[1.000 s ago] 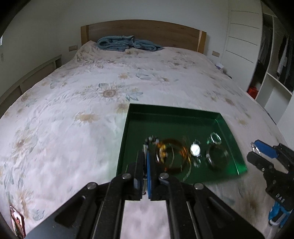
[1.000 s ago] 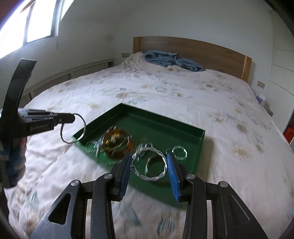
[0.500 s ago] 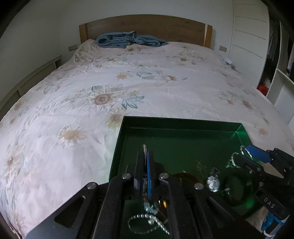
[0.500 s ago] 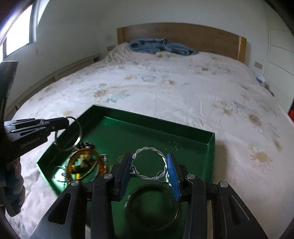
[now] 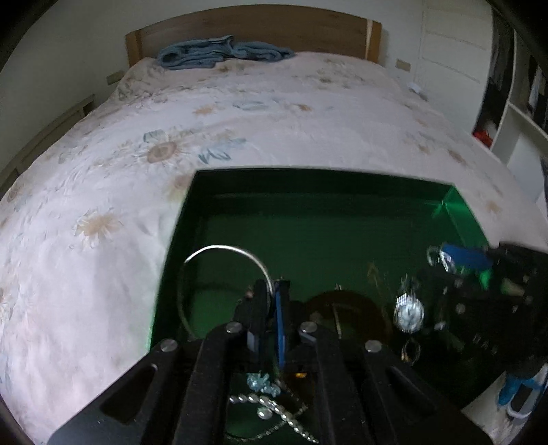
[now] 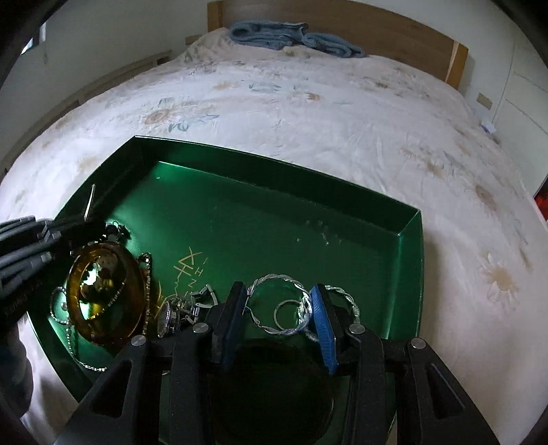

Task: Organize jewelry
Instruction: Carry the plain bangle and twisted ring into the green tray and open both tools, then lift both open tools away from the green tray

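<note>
A green tray (image 5: 308, 181) (image 6: 281, 164) lies on the bed. My left gripper (image 5: 272, 291) is shut on a thin silver hoop (image 5: 219, 247) and holds it over the tray's left part; the hoop's edge shows in the right wrist view (image 6: 89, 202). My right gripper (image 6: 279, 304) grips a twisted silver bangle (image 6: 274, 278) between its pads, low over the tray's near right part. An amber bangle (image 6: 102, 294), a watch (image 6: 169, 316) (image 5: 407, 313) and rhinestone chains (image 5: 274, 409) lie in the tray.
The floral bedspread (image 6: 342, 113) surrounds the tray. A folded blue towel (image 5: 222, 53) lies by the wooden headboard (image 6: 376, 24). White wardrobe shelves (image 5: 513, 119) stand at the right.
Both grippers have moved lower and farther in over the tray, each still holding its ring. The hoop has swung up into the left wrist view.
</note>
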Motion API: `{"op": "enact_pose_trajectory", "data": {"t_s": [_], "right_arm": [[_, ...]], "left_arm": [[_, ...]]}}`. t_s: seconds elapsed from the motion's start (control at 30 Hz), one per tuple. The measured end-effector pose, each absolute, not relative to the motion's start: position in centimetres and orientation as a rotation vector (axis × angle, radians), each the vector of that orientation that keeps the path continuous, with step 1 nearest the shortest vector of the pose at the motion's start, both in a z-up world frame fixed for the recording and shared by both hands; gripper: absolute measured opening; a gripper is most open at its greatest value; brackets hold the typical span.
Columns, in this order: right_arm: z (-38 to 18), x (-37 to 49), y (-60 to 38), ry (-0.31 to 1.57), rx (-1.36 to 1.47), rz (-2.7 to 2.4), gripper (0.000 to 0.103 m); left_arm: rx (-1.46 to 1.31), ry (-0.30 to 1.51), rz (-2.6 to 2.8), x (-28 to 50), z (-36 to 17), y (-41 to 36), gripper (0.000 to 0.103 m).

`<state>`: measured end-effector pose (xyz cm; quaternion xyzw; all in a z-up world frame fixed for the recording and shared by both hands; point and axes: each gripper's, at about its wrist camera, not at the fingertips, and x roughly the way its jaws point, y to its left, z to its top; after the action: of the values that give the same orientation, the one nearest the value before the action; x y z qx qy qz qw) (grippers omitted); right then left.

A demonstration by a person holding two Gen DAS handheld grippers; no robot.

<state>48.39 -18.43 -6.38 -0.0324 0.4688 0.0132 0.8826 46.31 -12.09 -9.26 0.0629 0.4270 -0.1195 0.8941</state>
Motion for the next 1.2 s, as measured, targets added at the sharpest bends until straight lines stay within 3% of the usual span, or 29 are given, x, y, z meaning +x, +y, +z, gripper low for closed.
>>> {"op": "enact_pose_trajectory", "data": {"t_s": [0.1, 0.23, 0.3, 0.37, 0.43, 0.63, 0.87, 1.2], "right_arm": [[-6.4, 48.2, -18.6, 0.981, -0.051, 0.025, 0.041], [-6.2, 47.9, -18.6, 0.982, -0.051, 0.029, 0.054], [-6.0, 47.7, -18.4, 0.976, -0.050, 0.030, 0.055], [-5.4, 47.3, -18.3, 0.959, -0.035, 0.025, 0.058], [-4.5, 46.6, -18.2, 0.936, -0.017, 0.025, 0.063], [-2.1, 44.2, -17.6, 0.891, -0.016, 0.009, 0.071], [0.5, 40.9, -17.5, 0.844, -0.004, -0.009, 0.081], [4.2, 36.0, -16.7, 0.780, -0.003, -0.004, 0.085]], "left_arm": [[0.084, 0.923, -0.268, 46.3, -10.0, -11.7, 0.005], [0.044, 0.913, -0.296, 45.9, -9.8, -11.0, 0.006], [0.038, 0.898, -0.306, 45.6, -9.2, -10.8, 0.008], [0.032, 0.879, -0.327, 44.9, -8.3, -10.7, 0.016], [0.025, 0.854, -0.341, 44.2, -7.3, -10.4, 0.034], [0.008, 0.798, -0.380, 41.3, -4.6, -9.7, 0.042], [0.014, 0.753, -0.390, 37.9, -2.4, -9.0, 0.043], [0.016, 0.699, -0.401, 33.4, 0.7, -8.2, 0.044]]}}
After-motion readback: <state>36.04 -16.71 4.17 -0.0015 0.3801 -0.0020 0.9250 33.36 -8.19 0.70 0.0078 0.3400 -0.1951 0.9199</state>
